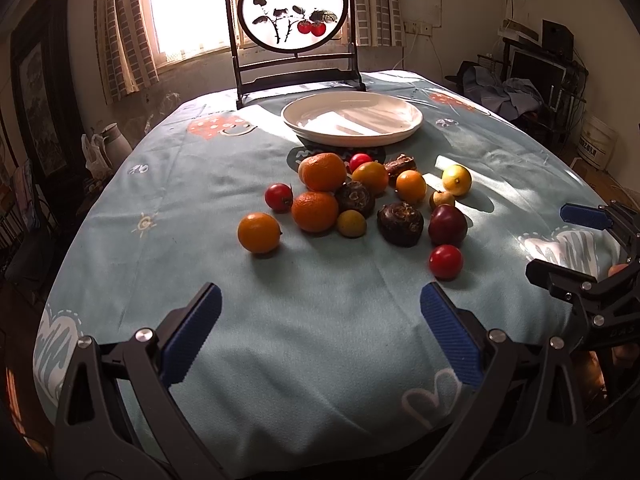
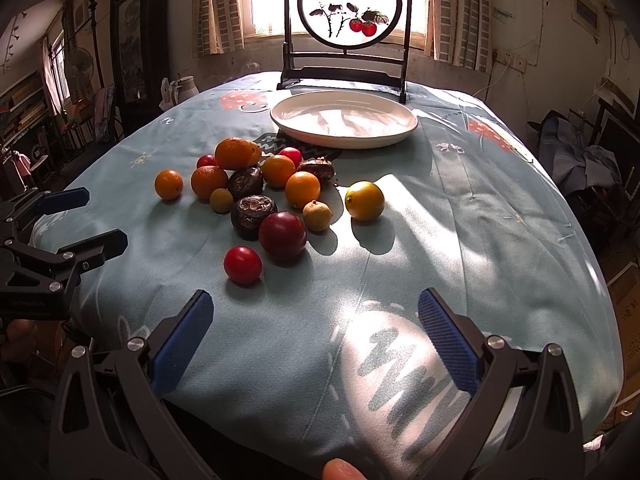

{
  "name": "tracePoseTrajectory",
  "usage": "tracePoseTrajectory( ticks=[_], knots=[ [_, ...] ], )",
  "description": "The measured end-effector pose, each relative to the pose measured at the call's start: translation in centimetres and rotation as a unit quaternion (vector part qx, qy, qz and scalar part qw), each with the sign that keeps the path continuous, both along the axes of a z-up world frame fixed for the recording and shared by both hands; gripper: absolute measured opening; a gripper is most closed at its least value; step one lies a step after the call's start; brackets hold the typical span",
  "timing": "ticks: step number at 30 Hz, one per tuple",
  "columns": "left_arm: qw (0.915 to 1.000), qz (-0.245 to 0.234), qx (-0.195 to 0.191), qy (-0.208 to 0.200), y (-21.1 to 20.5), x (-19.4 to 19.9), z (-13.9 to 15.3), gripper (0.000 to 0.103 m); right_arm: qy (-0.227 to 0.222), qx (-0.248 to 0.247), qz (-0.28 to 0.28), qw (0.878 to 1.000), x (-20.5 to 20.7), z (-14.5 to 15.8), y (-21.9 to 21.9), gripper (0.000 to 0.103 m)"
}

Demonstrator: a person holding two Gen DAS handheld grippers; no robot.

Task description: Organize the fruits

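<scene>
1. My left gripper (image 1: pixel 320 340) is wide open and holds nothing. My right gripper (image 2: pixel 316 340) is wide open too, and it is empty. Both hang over the near edge of the table (image 1: pixel 280 360).

2. The fruits sit in a loose pile in the middle of the blue cloth. The white plate (image 1: pixel 352 118) is behind them, at 12 o'clock from the pile, and it has nothing in it.

3. The red tomato (image 2: pixel 242 265) is the closest fruit to me. It is round, so I think it could roll away if I bump it with one finger first.

4. The dark plum (image 2: pixel 283 235) touches a dark bumpy fruit (image 2: pixel 253 216) at its 10 o'clock. If I grab there, I might push both.

5. The oranges at the back are packed tight. I think poking in there could send them rolling across the cloth.

6. The yellow lemon (image 2: pixel 364 201) sits alone at 3 o'clock from the pile. It looks the easiest to pick.

7. My two grippers are near each other. They could bump if both reach for the pile.
</scene>
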State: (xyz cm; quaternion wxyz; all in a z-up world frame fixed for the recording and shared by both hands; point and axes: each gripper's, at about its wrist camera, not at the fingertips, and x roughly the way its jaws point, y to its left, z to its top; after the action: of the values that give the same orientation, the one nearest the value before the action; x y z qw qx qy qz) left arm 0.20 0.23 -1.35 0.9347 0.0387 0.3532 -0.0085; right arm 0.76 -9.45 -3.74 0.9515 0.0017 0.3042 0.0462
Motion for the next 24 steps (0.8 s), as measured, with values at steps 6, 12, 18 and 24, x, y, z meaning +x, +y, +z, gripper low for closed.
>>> tracePoseTrajectory(
  ticks=[6, 12, 18, 24],
  knots=[
    [1.0000, 0.000, 0.000, 0.003, 0.0, 0.0, -0.4, 0.101, 0.002, 0.002, 0.004, 1.000, 0.0, -0.1, 0.1, 0.102],
    [1.0000, 0.001, -0.002, 0.008, 0.1, 0.1, -0.4, 0.101, 0.008, 0.006, 0.008, 1.000, 0.2, -0.2, 0.3, 0.102],
    [0.9999, 0.009, -0.006, 0.010, 1.1, 0.4, -0.8, 0.101, -0.013, 0.025, 0.030, 0.999, 0.4, -0.4, 0.7, 0.102],
    [0.9994, 0.021, -0.018, 0.020, 3.2, 1.1, -1.3, 0.101, 0.016, 0.054, 0.077, 0.995, 2.5, -2.0, 2.1, 0.059]
  ],
)
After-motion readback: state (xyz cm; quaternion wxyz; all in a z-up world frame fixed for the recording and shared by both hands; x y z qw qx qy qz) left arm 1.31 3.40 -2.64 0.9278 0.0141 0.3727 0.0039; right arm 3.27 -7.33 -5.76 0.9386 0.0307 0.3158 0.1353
